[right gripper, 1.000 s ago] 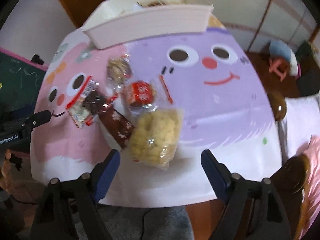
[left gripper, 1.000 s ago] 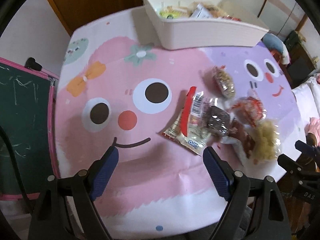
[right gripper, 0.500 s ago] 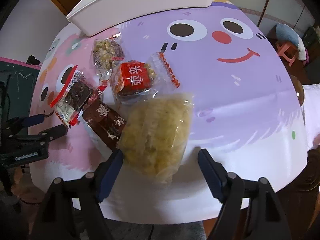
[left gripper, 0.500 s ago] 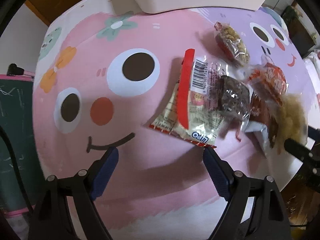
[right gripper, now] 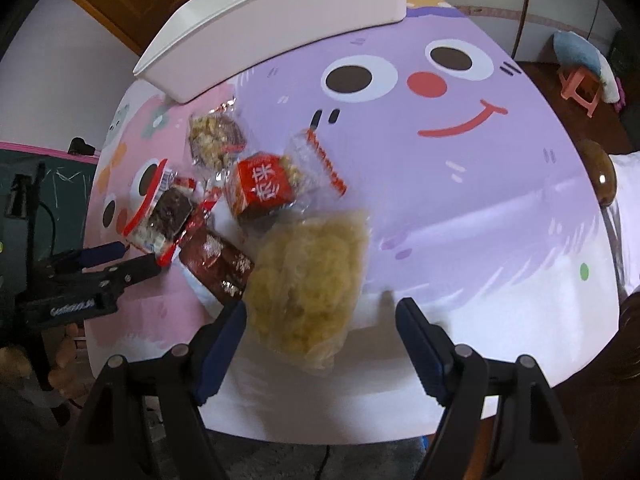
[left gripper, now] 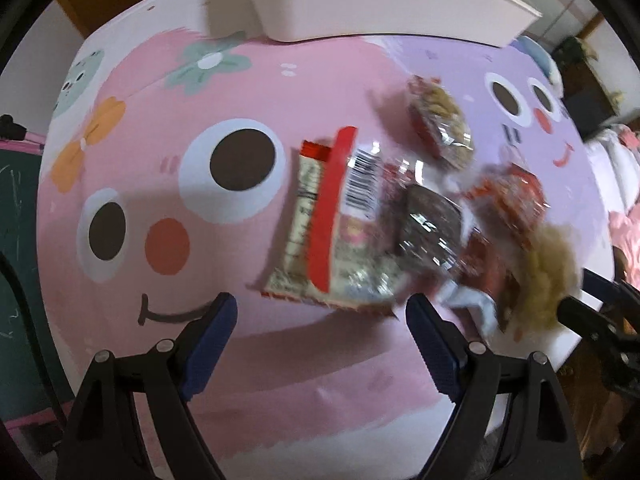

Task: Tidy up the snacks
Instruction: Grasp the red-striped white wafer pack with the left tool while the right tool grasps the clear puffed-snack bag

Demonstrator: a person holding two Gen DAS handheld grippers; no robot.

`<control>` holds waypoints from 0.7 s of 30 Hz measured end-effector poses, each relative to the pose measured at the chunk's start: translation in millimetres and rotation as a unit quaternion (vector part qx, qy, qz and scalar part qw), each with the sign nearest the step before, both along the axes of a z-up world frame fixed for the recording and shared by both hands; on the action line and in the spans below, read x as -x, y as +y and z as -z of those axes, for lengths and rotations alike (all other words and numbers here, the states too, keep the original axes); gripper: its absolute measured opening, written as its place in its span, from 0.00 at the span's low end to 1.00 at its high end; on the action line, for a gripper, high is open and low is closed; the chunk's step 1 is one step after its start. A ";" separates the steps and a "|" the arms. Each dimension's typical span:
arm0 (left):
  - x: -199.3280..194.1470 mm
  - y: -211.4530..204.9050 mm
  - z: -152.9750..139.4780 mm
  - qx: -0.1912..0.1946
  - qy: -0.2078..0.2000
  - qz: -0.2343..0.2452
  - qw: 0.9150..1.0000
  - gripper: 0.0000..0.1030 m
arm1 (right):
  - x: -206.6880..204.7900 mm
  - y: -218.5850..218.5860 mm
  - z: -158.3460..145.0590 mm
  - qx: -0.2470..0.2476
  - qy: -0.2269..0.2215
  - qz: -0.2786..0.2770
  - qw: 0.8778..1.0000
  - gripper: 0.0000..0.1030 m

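Several snack packets lie in a cluster on the pink and purple cartoon tablecloth (left gripper: 160, 128). My left gripper (left gripper: 322, 312) hangs open just over the near edge of the red-striped packet (left gripper: 332, 216), pads clear of it; it also shows in the right wrist view as the left gripper (right gripper: 120, 256). My right gripper (right gripper: 320, 310) stands open astride the near end of the yellow puffed-snack bag (right gripper: 312, 276), pads not pressing it. Between them lie a dark chocolate packet (right gripper: 170, 210), a brown snowflake packet (right gripper: 218, 264), a red cube packet (right gripper: 264, 188) and a nut packet (right gripper: 216, 140).
A white bin (left gripper: 380, 12) stands at the table's far edge, also seen as the white bin (right gripper: 280, 20). A green chalkboard (left gripper: 16, 240) stands left of the table. The table's near edge runs just under both grippers. A pink stool (right gripper: 580, 84) stands on the floor at right.
Both grippers have sunk toward the snacks, which now look larger. The right jaws have narrowed a little, and the yellow bag now lies between them. The left jaws keep the same width.
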State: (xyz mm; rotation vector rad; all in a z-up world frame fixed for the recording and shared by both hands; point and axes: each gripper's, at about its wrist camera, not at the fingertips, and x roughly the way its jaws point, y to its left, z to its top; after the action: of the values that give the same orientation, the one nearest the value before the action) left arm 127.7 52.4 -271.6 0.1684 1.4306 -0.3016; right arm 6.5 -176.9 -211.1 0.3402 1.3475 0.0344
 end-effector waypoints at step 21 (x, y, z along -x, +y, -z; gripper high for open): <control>-8.2 -23.7 2.8 0.004 -0.105 0.019 0.994 0.44 | -5.5 7.7 1.6 -0.021 -0.011 -0.038 0.999 0.29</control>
State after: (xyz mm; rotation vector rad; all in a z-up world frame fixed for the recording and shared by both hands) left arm 136.0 28.7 -274.4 0.2143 1.2196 -0.3111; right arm 12.1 -169.2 -212.7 0.3223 1.3391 0.1296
